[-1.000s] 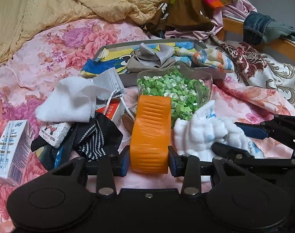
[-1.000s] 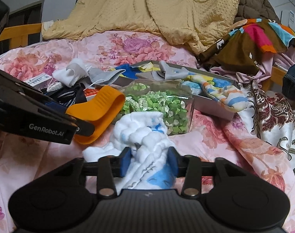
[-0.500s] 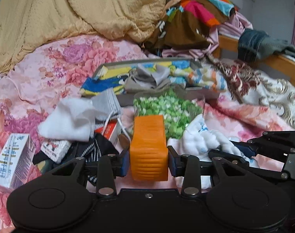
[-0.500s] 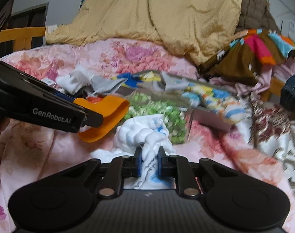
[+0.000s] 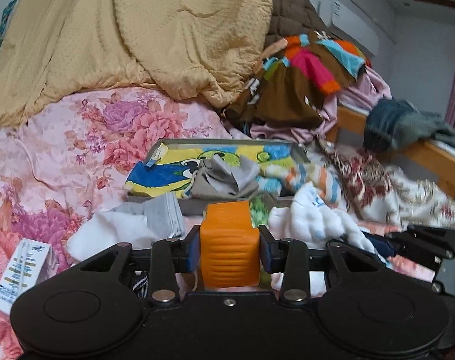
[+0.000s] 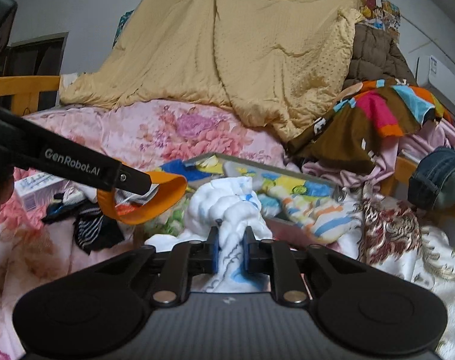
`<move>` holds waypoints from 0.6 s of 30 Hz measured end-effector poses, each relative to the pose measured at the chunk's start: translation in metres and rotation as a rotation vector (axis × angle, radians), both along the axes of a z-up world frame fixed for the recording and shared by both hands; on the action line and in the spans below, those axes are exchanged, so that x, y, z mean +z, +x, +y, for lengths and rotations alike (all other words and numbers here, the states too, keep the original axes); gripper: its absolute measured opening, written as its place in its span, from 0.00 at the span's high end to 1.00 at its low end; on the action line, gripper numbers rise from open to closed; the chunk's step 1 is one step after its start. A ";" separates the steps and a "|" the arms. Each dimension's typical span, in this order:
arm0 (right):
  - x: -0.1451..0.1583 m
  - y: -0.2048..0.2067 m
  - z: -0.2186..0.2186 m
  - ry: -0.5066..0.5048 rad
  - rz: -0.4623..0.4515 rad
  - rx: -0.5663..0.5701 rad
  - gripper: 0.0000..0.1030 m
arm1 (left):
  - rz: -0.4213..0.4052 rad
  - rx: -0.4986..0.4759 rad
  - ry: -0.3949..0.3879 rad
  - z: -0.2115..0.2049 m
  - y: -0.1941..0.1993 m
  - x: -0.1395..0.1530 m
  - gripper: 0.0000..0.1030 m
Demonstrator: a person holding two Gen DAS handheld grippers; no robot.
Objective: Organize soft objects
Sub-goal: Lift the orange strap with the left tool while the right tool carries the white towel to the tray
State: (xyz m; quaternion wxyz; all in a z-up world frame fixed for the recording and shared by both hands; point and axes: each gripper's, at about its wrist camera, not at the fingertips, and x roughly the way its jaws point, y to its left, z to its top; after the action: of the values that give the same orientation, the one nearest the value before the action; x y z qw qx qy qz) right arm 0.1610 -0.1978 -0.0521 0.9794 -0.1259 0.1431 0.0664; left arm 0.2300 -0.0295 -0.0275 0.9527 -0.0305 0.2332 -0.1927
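Observation:
My left gripper [image 5: 229, 250] is shut on an orange ribbed rubber strap [image 5: 228, 252], lifted off the bed; from the right wrist view the strap [image 6: 164, 198] curls as a loop under the left gripper's fingers [image 6: 131, 180]. My right gripper [image 6: 230, 250] is shut on a white fluffy cloth with blue marks [image 6: 227, 207], bunched above the pads; the same cloth [image 5: 314, 219] shows right of the strap. Behind both lies a grey tray [image 5: 227, 141] holding a cartoon-print cloth [image 5: 179, 171], grey fabric [image 5: 224, 177] and a striped sock [image 5: 305, 177].
A white and grey sock [image 5: 137, 225] and a small carton [image 5: 23, 270] lie at the left on the pink floral bedspread [image 5: 77, 150]. Black striped fabric [image 6: 92, 228] lies below the strap. A yellow quilt [image 6: 227, 54], piled clothes [image 6: 377, 114] and a wooden bed rail [image 5: 437, 162] ring the area.
The right gripper closed on the white cloth. Both grippers then rose and tilted up, lifting the strap and the cloth off the bed, so the green-filled container is mostly hidden.

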 end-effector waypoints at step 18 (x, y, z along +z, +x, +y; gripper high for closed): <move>0.045 0.166 -0.044 0.118 0.014 -0.035 0.84 | -0.042 0.033 -0.041 -0.042 0.169 0.020 0.61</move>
State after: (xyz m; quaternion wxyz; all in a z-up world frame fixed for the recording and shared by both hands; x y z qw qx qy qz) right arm 0.3272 -0.2421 -0.0066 0.9851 -0.0647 0.1482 0.0584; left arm 0.3986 -0.0710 -0.0075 0.9595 -0.0496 0.2089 -0.1824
